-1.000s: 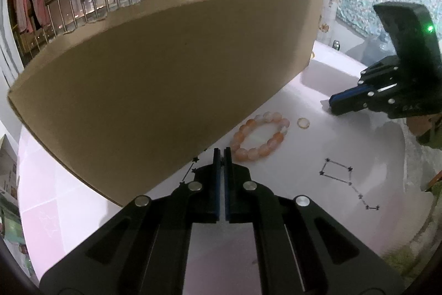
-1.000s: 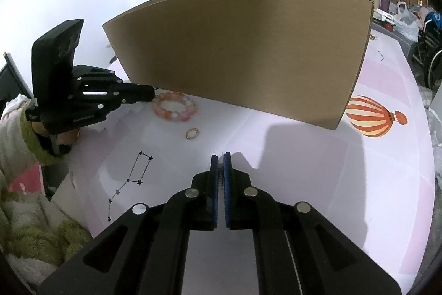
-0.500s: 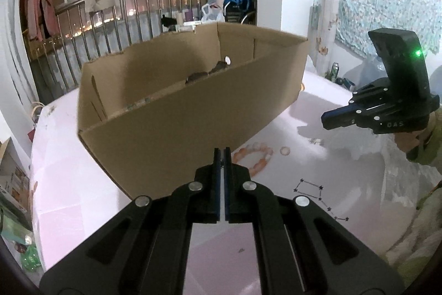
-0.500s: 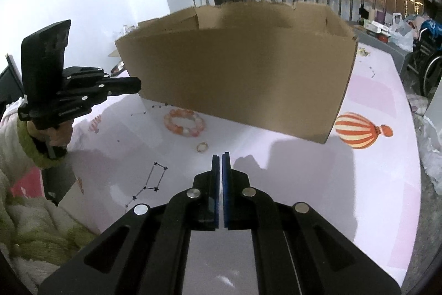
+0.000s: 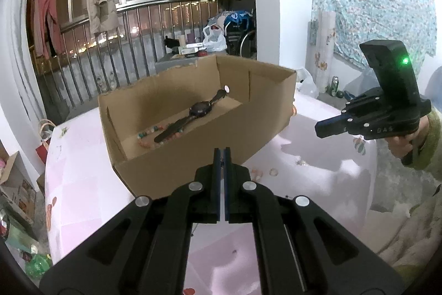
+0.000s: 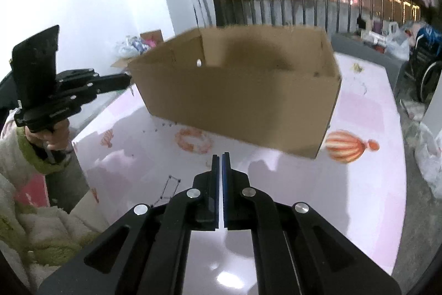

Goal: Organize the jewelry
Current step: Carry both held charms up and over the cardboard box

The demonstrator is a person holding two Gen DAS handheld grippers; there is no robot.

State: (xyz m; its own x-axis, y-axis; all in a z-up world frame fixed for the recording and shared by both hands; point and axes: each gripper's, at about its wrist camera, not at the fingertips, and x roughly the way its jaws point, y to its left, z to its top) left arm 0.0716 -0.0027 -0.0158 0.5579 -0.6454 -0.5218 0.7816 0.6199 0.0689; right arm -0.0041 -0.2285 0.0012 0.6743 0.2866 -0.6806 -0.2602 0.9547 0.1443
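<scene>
Already my left tongs (image 5: 221, 154) and right tongs (image 6: 221, 159) are pressed together, empty, raised above the desk (image 6: 317, 184); wristwatch (image 5: 200, 109) lies boxed in the cardboard box (image 5: 193, 151), while the bead bracelet (image 6: 193, 140) waits outside, presumably next.

The cardboard box (image 6: 237, 98) looks motion-blurred in the right wrist view, its floor hidden behind the near wall. In the left wrist view the pink bead bracelet (image 5: 255, 174) is mostly hidden behind the left gripper (image 5: 222, 154).
</scene>
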